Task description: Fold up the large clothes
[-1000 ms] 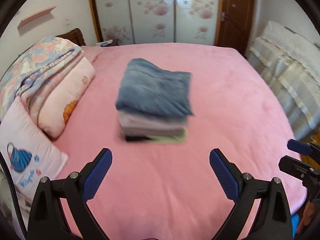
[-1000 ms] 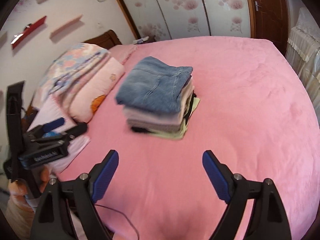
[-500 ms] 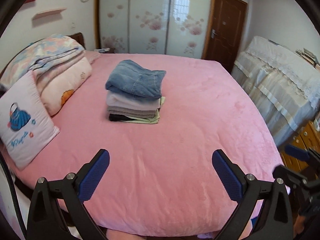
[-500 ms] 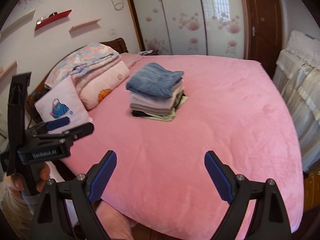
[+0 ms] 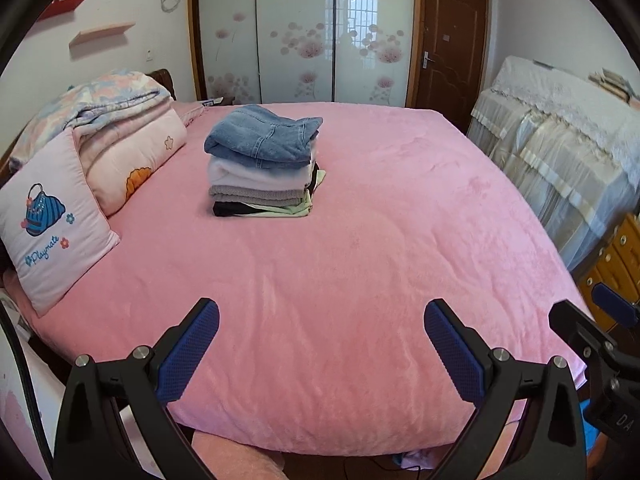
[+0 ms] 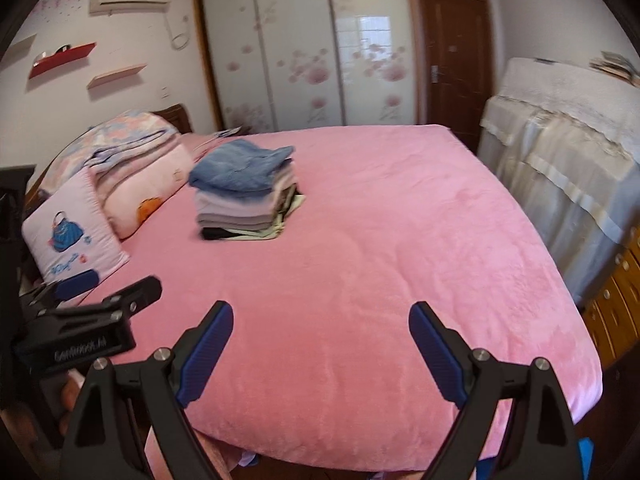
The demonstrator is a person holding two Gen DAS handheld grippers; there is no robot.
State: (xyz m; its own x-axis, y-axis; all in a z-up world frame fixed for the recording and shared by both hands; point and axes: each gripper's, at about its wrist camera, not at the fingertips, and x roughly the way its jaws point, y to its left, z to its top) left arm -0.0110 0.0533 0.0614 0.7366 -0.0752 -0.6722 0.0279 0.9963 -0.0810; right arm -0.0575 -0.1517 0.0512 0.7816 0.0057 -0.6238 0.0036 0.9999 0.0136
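Note:
A stack of folded clothes (image 5: 262,168) sits on the pink bed (image 5: 340,280), towards its head; folded blue jeans (image 5: 264,136) lie on top, with pale, grey, black and light green pieces under them. The same stack of folded clothes (image 6: 244,196) shows in the right wrist view. My left gripper (image 5: 322,322) is open and empty, held back over the bed's near edge, far from the stack. My right gripper (image 6: 320,322) is open and empty too, beside it. Each view catches the other gripper at its side edge.
A pink pillow (image 5: 48,228) with a blue bag print and rolled quilts (image 5: 120,128) lie along the bed's left side. A cloth-covered piece of furniture (image 5: 560,148) stands on the right, a wooden drawer unit (image 5: 612,256) beside it. Wardrobe doors (image 5: 304,36) and a brown door (image 5: 452,44) are behind.
Both grippers have pulled back and away from the stack, from over the bed to beyond its near edge. The stack looks smaller and further off. Both stayed open.

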